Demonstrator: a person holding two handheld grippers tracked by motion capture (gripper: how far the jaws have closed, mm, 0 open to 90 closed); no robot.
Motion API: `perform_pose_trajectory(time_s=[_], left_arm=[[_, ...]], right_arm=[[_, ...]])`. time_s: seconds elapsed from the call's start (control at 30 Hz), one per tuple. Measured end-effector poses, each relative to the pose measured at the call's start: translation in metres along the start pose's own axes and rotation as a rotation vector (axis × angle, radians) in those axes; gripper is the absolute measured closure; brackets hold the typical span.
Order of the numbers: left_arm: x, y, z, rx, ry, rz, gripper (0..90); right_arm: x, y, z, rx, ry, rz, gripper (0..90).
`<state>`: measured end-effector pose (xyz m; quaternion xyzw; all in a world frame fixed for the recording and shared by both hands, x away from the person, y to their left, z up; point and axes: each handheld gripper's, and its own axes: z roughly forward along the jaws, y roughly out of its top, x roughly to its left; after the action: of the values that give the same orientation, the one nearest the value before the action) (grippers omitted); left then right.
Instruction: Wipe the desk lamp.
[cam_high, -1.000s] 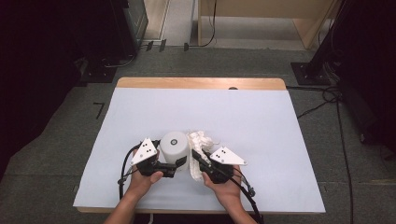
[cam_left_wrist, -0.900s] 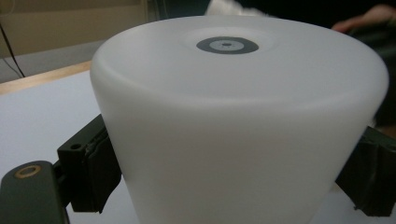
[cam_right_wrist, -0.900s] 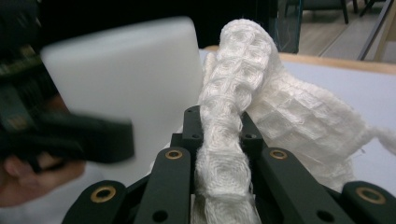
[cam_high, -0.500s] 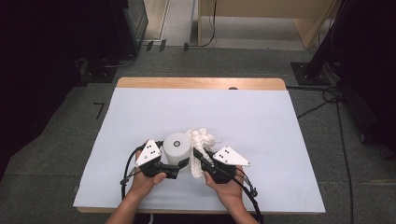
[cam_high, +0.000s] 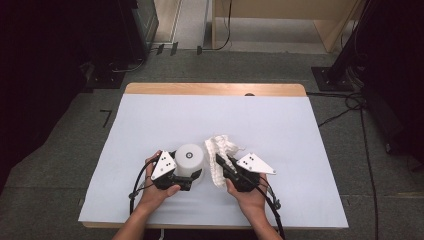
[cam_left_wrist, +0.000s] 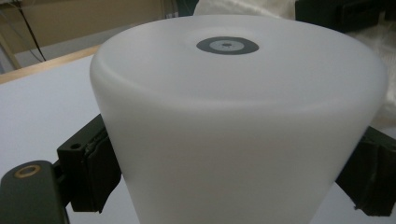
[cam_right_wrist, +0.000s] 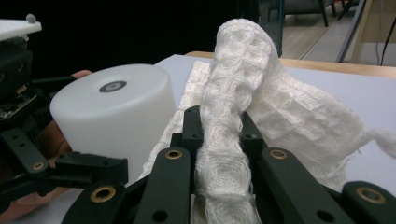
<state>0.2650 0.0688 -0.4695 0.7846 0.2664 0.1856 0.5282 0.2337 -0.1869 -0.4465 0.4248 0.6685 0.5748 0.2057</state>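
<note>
The worktop is covered with a pale sheet; a strip of bare wood shows along its far edge. Cables lie on the grey floor to the right of it, well apart from the work.

A white frosted cup stands upside down near the front edge of the worktop, with a small grey ring mark on its upturned base. Just beside it, to the right, is a white waffle-weave cloth, bunched and partly raised off the sheet. In the right gripper view the cloth touches the side of the cup.

The left tongs are spread wide around the lower wall of the cup; in the left gripper view one black pad sits against each side of the cup. The right tongs are clenched on a fold of the cloth, which rises between the jaws in the right gripper view.

Compared with one second earlier, both hands and the cup sit in nearly the same place. The cloth stands slightly higher and more gathered.
</note>
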Motion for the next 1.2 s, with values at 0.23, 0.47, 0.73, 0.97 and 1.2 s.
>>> perform_pose_trajectory(time_s=[0.23,0.47,0.73,0.97,1.2], left_arm=[[0.000,-0.008,-0.003,0.002,0.004,-0.002,8.5],[-0.003,-0.014,-0.003,0.069,0.042,-0.006,7.0],[-0.006,-0.011,-0.003,0.067,0.033,0.012,8.6],[-0.006,0.001,-0.012,0.068,0.017,0.056,8.8],[-0.021,0.015,-0.011,0.082,0.015,0.110,8.8]], right_arm=[[-0.006,0.002,-0.003,-0.010,-0.010,0.004,79.3],[-0.010,0.004,-0.005,-0.014,-0.018,0.001,79.3],[-0.011,0.004,-0.005,-0.016,-0.016,0.002,79.3],[0.002,0.020,-0.015,-0.060,0.035,-0.002,79.3],[0.034,0.039,-0.024,-0.093,0.137,-0.065,79.3]])
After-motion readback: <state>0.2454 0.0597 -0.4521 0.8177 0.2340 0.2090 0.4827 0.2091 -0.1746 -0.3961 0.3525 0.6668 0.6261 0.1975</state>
